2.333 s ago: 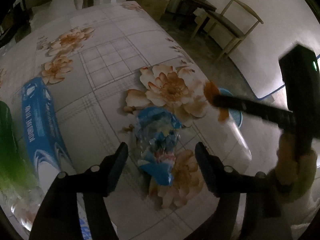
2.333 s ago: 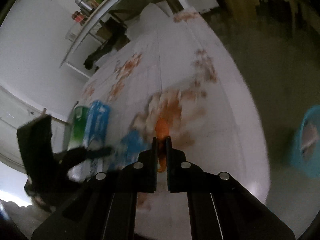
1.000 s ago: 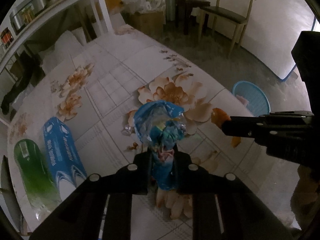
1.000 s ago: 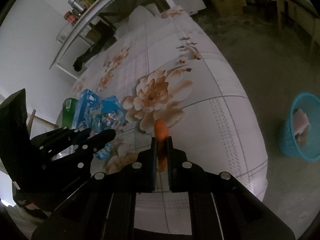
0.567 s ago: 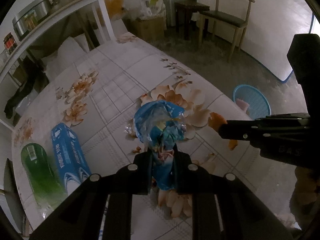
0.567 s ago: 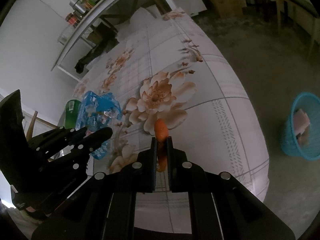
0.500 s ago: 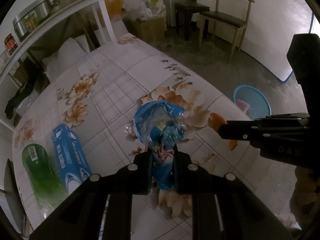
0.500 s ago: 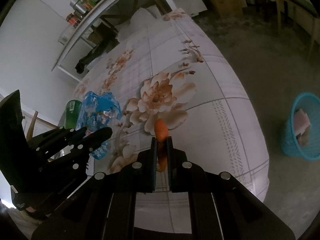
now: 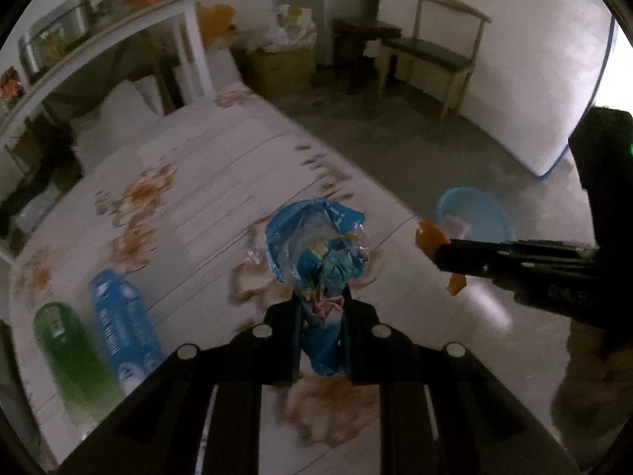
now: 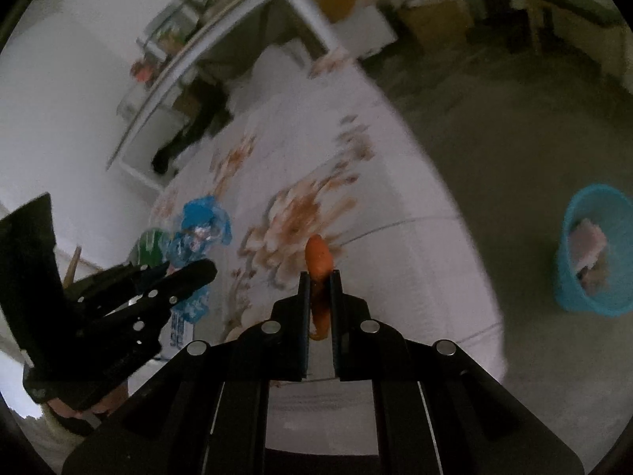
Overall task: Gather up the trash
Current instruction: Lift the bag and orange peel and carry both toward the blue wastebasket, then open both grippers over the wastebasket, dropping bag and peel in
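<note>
Above a counter (image 9: 221, 182) draped in a floral cloth, the left gripper (image 9: 321, 330) has its fingers clamped on a crumpled blue plastic wrapper (image 9: 316, 241), held clear of the surface. The right gripper (image 10: 319, 297) pinches a piece of orange peel (image 10: 318, 265) between nearly closed fingers, near the counter's edge. A blue wastebasket (image 10: 597, 253) with scraps inside stands on the floor beyond; a green bottle (image 9: 67, 352) and blue box (image 9: 122, 328) lie side by side on the counter.

Both my views are dim and grainy, motion-smeared across the table (image 9: 221, 198); daylight flares at the right edge, fisheye corners go black.
</note>
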Demonstrator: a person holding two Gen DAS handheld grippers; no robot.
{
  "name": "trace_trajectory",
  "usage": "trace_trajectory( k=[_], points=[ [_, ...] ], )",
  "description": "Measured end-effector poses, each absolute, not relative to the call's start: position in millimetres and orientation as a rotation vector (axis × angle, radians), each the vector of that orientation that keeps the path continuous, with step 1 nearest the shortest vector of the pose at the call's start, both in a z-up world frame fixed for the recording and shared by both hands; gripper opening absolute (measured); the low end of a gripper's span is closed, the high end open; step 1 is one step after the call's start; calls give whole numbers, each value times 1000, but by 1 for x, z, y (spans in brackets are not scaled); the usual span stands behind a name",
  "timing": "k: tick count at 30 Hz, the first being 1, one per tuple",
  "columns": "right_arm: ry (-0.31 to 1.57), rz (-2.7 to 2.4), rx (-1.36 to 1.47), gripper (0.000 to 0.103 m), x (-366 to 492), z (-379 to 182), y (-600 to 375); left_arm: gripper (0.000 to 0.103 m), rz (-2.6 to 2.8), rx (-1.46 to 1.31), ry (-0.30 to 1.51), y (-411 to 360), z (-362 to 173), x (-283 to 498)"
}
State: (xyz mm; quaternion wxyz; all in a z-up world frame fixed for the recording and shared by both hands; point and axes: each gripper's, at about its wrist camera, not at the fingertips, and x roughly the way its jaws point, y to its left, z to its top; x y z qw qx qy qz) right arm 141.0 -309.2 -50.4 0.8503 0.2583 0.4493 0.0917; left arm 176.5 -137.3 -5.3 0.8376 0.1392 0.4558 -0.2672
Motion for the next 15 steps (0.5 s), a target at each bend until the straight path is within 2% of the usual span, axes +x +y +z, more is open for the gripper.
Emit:
trace_trajectory(
  k=[7,15],
  points=[
    [824,-70,682,8,85,-43,-410,15,-801,205,998,-205,19,190],
    [849,-346,941,8,20,-102,-521,15,-1021,183,1219,-334,-11,204]
  ],
)
